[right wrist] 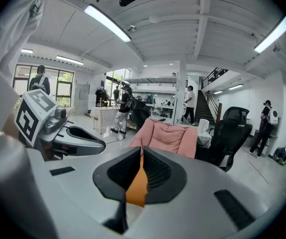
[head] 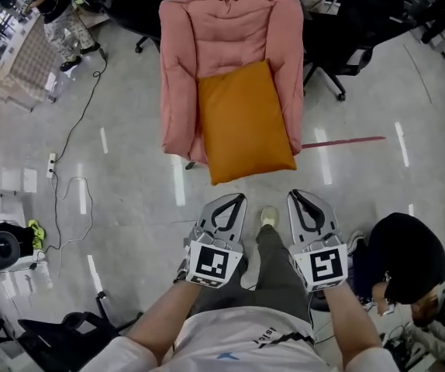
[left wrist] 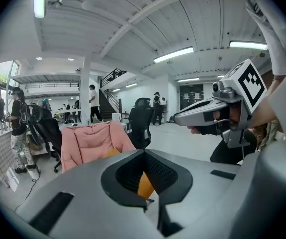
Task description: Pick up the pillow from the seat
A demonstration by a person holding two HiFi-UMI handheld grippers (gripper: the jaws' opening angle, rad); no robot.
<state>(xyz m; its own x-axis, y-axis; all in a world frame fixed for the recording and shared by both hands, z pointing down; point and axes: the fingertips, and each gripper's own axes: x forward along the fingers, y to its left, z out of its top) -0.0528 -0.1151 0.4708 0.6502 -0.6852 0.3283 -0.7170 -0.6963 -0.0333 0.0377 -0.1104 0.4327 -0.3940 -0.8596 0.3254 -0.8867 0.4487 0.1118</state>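
Note:
An orange pillow lies on the seat of a pink armchair, its front end hanging over the seat edge. Both grippers hover side by side over the floor, short of the chair and apart from the pillow. The left gripper is shut and empty, pointing at the pillow's front edge. The right gripper is shut and empty too. In the left gripper view a sliver of pillow shows past the closed jaws, with the armchair behind. The right gripper view shows the pillow and armchair likewise.
Black office chairs stand right of and behind the armchair. A cable and power strip lie on the floor at left. A person in a black cap crouches at lower right. A red tape line marks the floor.

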